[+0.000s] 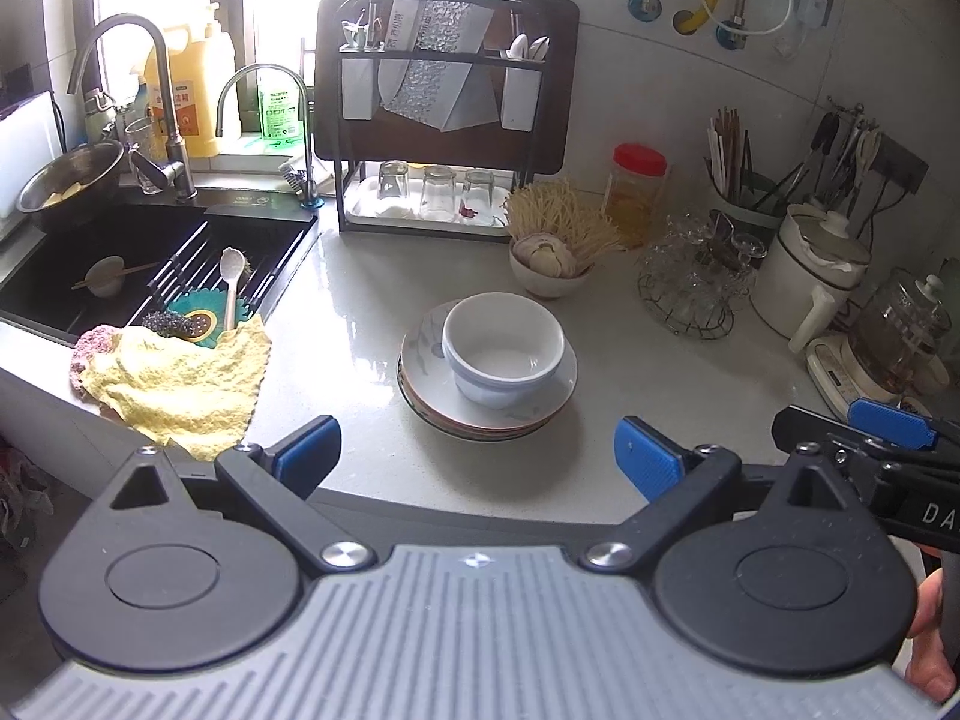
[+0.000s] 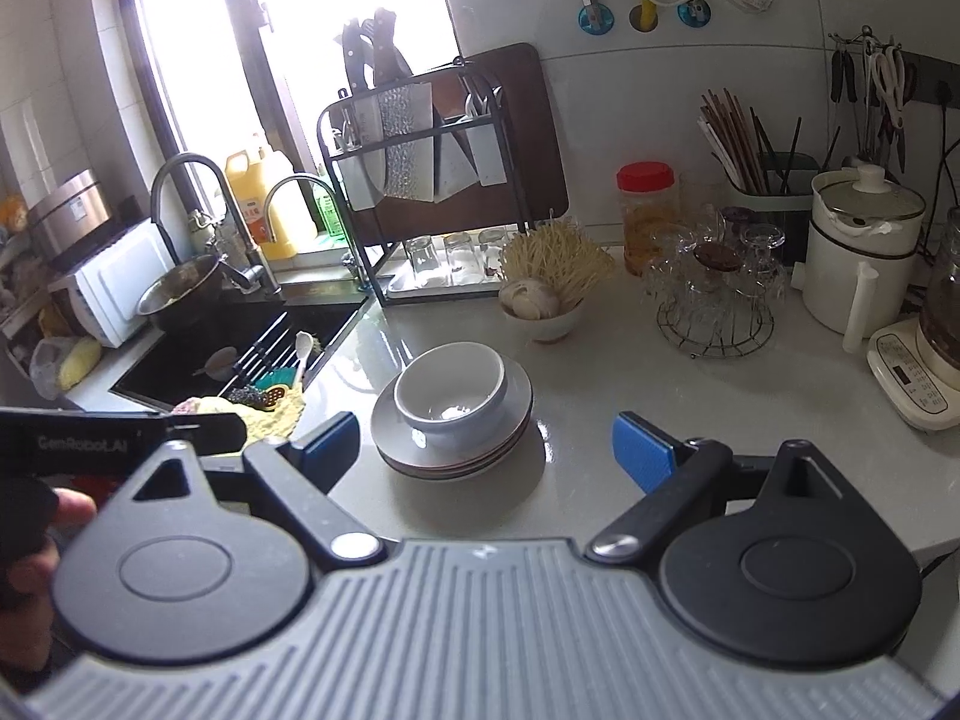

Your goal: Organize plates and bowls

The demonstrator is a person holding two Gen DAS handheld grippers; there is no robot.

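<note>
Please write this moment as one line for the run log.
left gripper: open, holds nothing | right gripper: open, holds nothing | white bowl: upright on plate stack | both grippers short of the stack

Bright daylight pours through the window (image 2: 312, 18) behind a black sink (image 1: 90, 276) with two curved taps. The pale, glossy surface (image 1: 372, 276) meets a white tiled wall (image 2: 648, 108), where pipes enter above and a dark rack (image 1: 444, 102) stands against it.

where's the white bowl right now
In both wrist views the white bowl sits on the stack of plates mid-counter, right of the sink, before the noodle bowl.
</note>
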